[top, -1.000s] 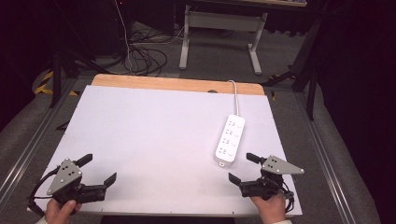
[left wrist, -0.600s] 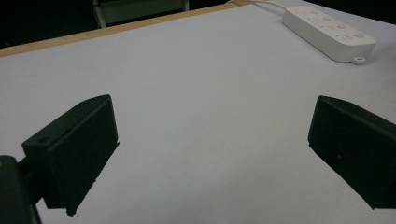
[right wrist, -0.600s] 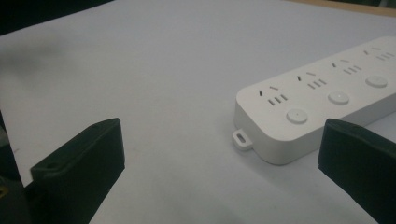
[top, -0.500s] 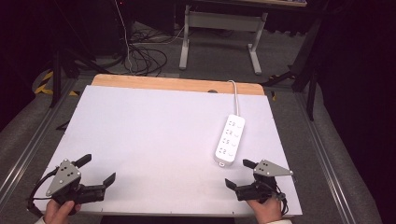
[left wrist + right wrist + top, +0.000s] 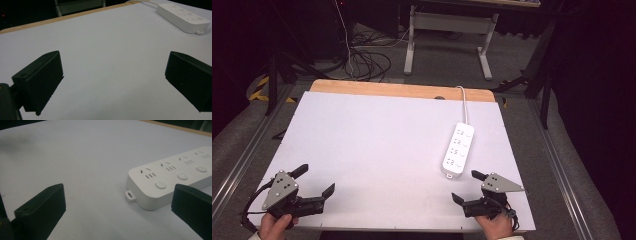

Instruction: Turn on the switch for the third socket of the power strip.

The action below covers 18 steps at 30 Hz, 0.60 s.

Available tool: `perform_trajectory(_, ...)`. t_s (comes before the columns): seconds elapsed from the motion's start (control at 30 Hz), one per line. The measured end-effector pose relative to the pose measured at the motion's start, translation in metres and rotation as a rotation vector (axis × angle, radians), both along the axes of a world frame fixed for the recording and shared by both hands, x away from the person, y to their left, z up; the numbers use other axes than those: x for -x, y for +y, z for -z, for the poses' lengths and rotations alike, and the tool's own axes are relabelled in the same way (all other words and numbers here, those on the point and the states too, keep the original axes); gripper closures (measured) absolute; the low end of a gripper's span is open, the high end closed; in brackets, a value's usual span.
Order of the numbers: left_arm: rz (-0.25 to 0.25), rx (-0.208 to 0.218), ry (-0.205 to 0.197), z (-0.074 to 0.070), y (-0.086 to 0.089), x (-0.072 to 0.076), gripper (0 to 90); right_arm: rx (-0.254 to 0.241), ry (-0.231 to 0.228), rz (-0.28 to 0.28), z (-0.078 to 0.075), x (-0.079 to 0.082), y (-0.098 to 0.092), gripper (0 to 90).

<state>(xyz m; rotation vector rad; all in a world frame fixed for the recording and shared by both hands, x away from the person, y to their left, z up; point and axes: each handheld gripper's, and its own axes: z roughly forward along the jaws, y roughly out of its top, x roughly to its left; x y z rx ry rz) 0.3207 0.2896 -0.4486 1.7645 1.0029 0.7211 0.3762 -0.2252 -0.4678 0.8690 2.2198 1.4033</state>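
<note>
A white power strip point(image 5: 458, 150) lies flat on the white table top point(image 5: 377, 140) at the right, its cord running off over the far edge. My right gripper point(image 5: 468, 186) is held open at the front right, just short of the strip's near end and not touching it. In the right gripper view the strip point(image 5: 175, 175) lies ahead and to the right of the open gripper point(image 5: 117, 212), with nothing between the jaws. My left gripper point(image 5: 314, 180) is open at the front left over bare table. In the left gripper view the strip point(image 5: 183, 17) is far off, beyond the open gripper point(image 5: 113, 82).
A wooden strip point(image 5: 402, 90) edges the table's far side. Beyond it on the floor stand a grey desk frame point(image 5: 447, 30) and a tangle of black cables point(image 5: 367, 60). Metal rails point(image 5: 242, 160) run along both sides of the table.
My right gripper has shifted slightly left and nearer the front edge. The left gripper and the power strip have stayed put.
</note>
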Motion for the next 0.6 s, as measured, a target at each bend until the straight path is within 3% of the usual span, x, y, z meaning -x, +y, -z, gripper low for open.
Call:
perform_trajectory(0.3, 0.012, -0.008, -0.007, 0.0010, 0.0006, -0.0018, 1.9, -0.001, -0.008, 0.015, -0.0021, 0.0002, -0.0026, 0.2)
perform_trajectory(0.47, 0.031, 0.006, 0.027, 0.0012, -0.0003, -0.0046, 1.9, 0.023, 0.007, 0.027, -0.0013, -0.0013, -0.0024, 0.7)
perform_trajectory(0.6, 0.017, -0.001, 0.024, 0.0013, -0.0007, -0.0053, 2.2, 0.025, 0.007, 0.032, -0.0012, -0.0017, -0.0032, 0.7)
